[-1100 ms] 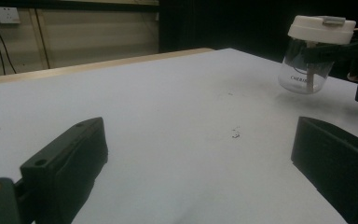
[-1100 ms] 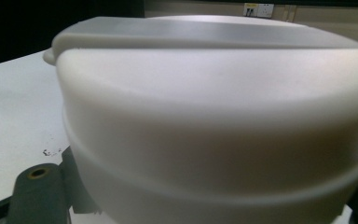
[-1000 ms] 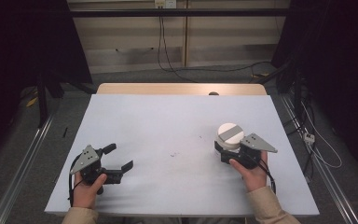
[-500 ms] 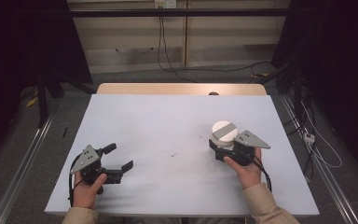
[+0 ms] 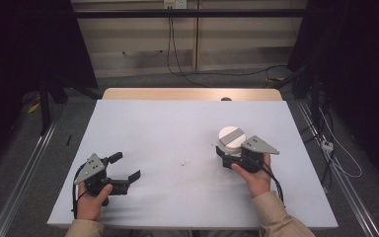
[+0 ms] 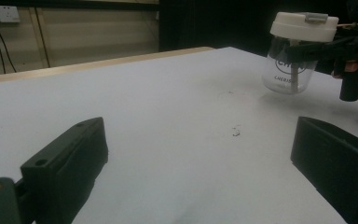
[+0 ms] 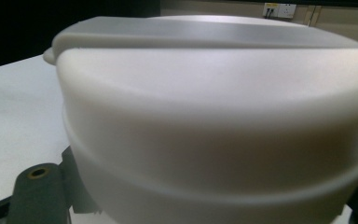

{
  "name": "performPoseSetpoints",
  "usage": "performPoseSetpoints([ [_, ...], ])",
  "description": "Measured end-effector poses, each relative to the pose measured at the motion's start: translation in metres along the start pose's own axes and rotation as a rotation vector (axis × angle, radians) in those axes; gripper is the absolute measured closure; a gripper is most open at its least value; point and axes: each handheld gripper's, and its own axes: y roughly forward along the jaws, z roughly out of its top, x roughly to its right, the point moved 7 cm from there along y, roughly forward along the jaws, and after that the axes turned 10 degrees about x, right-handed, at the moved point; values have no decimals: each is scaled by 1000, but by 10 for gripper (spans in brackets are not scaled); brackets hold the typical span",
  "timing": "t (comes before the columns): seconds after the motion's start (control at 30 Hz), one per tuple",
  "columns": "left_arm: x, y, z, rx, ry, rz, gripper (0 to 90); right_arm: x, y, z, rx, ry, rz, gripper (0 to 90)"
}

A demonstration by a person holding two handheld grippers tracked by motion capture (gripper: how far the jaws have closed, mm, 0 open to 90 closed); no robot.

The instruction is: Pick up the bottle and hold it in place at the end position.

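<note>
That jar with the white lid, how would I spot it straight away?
Look at the pale table, toward its right side. The jar sits between the right gripper's jaws: clear body, dark lettering, thick white lid with a grey strip across the top.

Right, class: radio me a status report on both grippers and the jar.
Right gripper shut on jar, lifted clear of table. Left gripper open, nothing between its jaws. White lid on. Nothing in the way.

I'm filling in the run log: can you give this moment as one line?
right claw: shut on jar, lifted off table | left claw: open, empty, low over table | jar lid: on
</note>
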Motion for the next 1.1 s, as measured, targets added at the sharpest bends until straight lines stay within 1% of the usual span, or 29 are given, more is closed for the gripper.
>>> performPoseSetpoints([
  [0.43,1,0,0,0,1,-5,33,-6,9,-1,-8,-4,16,184],
  [0.87,0,-1,0,0,8,1,33,-9,20,0,-7,-4,27,184],
  [0.97,0,-1,1,7,-3,0,34,-8,22,1,-5,1,26,184],
  [1.1,0,-2,1,7,-4,-1,33,-9,25,2,-4,-2,28,184],
])
